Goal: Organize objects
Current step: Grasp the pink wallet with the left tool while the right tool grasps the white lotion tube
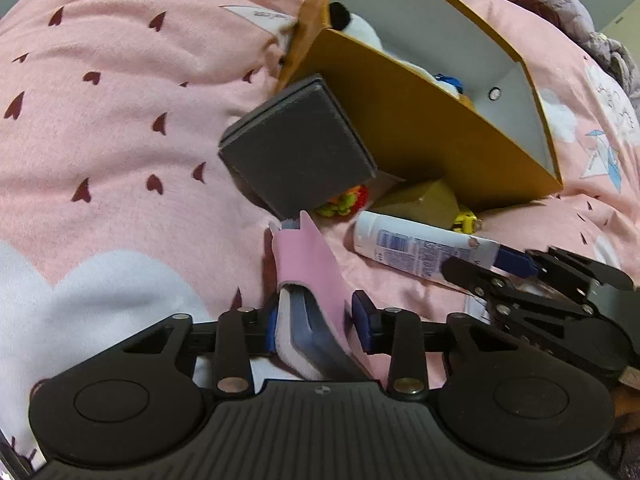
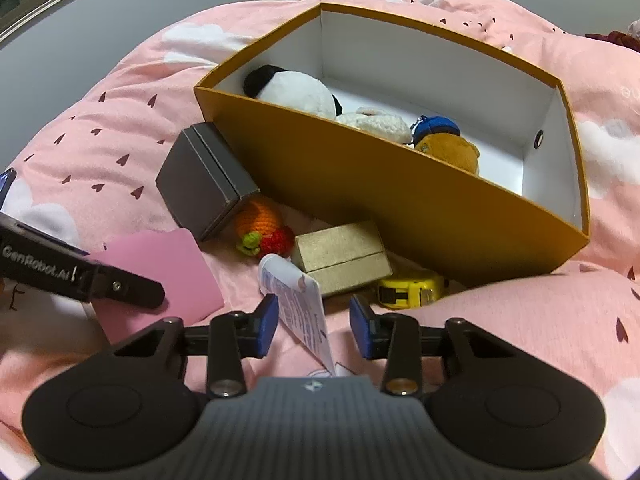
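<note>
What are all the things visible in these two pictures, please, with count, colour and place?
storage box: one, orange outside, white inside, on the bedding
soft toys: several, inside the box
grey box: one, leaning at the box's left corner
crochet toy: one, orange, red, green, beside the grey box
gold box: one, before the storage box
tape measure: one, yellow
tube: one, white, between the right tongs' pads
pink case: one, between the left tongs' pads
bedding: pink
left tongs: black
right tongs: black

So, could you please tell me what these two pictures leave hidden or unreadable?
- Tube's label: both views, too small.
- Tape measure: right view, gold box covers part; left view, only a sliver.
- Plush toys in orange box: near wall hides lower halves.
- Pink case's contents: left view, unclear.
</note>
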The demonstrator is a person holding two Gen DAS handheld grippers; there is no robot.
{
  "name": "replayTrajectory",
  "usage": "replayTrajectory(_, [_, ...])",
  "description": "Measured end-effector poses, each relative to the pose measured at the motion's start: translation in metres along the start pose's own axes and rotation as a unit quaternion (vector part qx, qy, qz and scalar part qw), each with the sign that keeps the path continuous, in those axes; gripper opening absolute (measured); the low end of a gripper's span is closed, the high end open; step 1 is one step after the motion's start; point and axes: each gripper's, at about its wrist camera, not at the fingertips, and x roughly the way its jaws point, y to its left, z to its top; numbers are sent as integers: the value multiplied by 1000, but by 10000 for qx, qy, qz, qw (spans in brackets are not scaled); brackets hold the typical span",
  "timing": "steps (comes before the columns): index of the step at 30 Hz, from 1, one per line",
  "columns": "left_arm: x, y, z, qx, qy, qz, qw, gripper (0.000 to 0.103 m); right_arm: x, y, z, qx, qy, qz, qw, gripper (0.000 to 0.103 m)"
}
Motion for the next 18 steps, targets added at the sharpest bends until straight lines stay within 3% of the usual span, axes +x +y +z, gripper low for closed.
replayTrajectory(8, [14, -6, -4, 63, 259, -225, 9994, 32, 10, 0, 1, -9, 99, 79, 9999, 24])
replayTrajectory(18, [15, -10, -6, -21, 34, -132, 9999, 29, 7, 6, 1, -108, -17, 191, 9998, 15])
